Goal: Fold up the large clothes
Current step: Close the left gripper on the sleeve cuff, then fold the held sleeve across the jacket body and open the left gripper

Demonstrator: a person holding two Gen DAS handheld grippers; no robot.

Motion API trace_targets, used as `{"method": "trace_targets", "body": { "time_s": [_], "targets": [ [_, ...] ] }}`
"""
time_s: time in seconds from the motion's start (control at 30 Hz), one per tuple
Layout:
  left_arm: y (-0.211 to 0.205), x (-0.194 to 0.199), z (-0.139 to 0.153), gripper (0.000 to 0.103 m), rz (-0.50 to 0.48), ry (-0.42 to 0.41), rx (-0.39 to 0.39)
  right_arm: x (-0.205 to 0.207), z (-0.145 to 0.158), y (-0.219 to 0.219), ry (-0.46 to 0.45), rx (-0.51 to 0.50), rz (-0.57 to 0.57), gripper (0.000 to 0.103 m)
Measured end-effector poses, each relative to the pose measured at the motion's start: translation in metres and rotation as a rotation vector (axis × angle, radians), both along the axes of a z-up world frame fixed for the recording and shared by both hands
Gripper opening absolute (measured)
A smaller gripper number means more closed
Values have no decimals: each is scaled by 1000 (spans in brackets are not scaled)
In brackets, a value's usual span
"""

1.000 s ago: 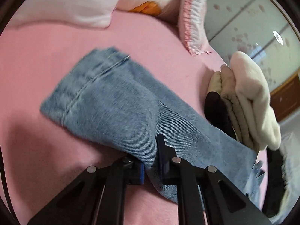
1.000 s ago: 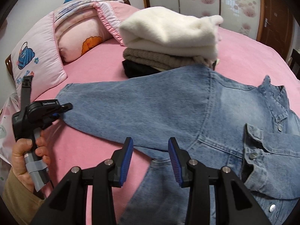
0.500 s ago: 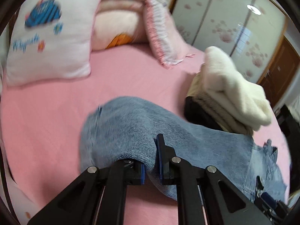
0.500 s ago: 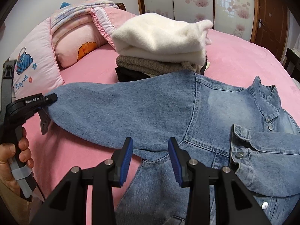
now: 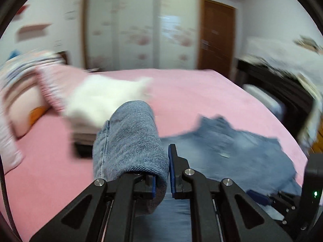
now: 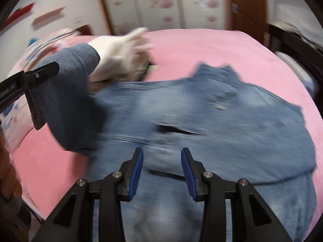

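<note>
Left gripper [image 5: 161,173] clamped on denim jacket [image 6: 222,125] sleeve, right gripper [image 6: 161,171] apart, pink bed [image 5: 201,92], floral wardrobe [image 5: 141,30]

Black tool [image 6: 162,171] with blue ribbed pads [image 6: 135,171], silver screws.

A blue denim jacket [image 6: 222,125] is spread front-up across a pink bed [image 6: 212,46], its collar pointing toward 12 o'clock in the right wrist view and its hem running off the frame at 6 o'clock. One sleeve [image 5: 129,139] is lifted off the bed at about 9 o'clock of the body and is draped in a rounded hump, its seam showing along the near side. The body is seen blurred in both views, with a chest-pocket slit faintly visible near its middle.
</note>
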State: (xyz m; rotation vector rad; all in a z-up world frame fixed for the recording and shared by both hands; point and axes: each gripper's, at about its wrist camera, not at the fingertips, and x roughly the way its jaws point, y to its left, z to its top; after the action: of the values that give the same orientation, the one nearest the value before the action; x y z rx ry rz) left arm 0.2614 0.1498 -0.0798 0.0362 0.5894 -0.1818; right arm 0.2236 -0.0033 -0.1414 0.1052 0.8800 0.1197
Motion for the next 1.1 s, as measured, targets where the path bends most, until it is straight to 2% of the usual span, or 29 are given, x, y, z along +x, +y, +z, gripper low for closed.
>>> {"method": "trace_targets", "body": {
  "time_s": [0.1,0.2,0.3,0.33,0.4,0.47,0.53,0.6,0.73,0.8,0.87,0.97,1.03,1.1],
  "targets": [
    [-72,7,-31,8,-116,68,47,-7,-10,-58,25,-9,-112,39],
    [-130,15,-80,10,-198,180,116,-16,-27,-116,73,-19,-225,39],
    [-153,21,-118,18,-217,283,181,-25,-40,-153,109,-12,-288,39],
    [-154,18,-128,25,-224,305,189,-27,-42,-162,116,-3,-298,39],
    [-153,12,-129,38,-248,305,177,-32,-46,-176,119,26,-306,39],
    [-145,1,-117,68,-275,290,138,-32,-47,-183,119,77,-295,39],
    [-130,-9,-100,77,-282,270,75,-27,-43,-183,108,122,-274,39],
    [-110,-12,-83,79,-276,256,21,-20,-31,-171,75,145,-232,39],
    [-51,-24,-47,92,-167,179,-76,-6,-3,-134,-4,138,-114,39],
    [-18,-30,-36,92,-62,133,-89,0,11,-107,-48,110,-33,40],
    [6,-28,-36,92,60,130,-39,5,20,-84,-75,69,36,43],
    [38,-15,-50,92,281,158,119,11,27,-44,-100,-13,148,45],
    [53,-8,-64,92,362,196,173,13,24,-14,-99,-87,239,45],
    [65,-5,-80,92,374,252,167,12,14,14,-87,-189,323,45]
  ]
}}
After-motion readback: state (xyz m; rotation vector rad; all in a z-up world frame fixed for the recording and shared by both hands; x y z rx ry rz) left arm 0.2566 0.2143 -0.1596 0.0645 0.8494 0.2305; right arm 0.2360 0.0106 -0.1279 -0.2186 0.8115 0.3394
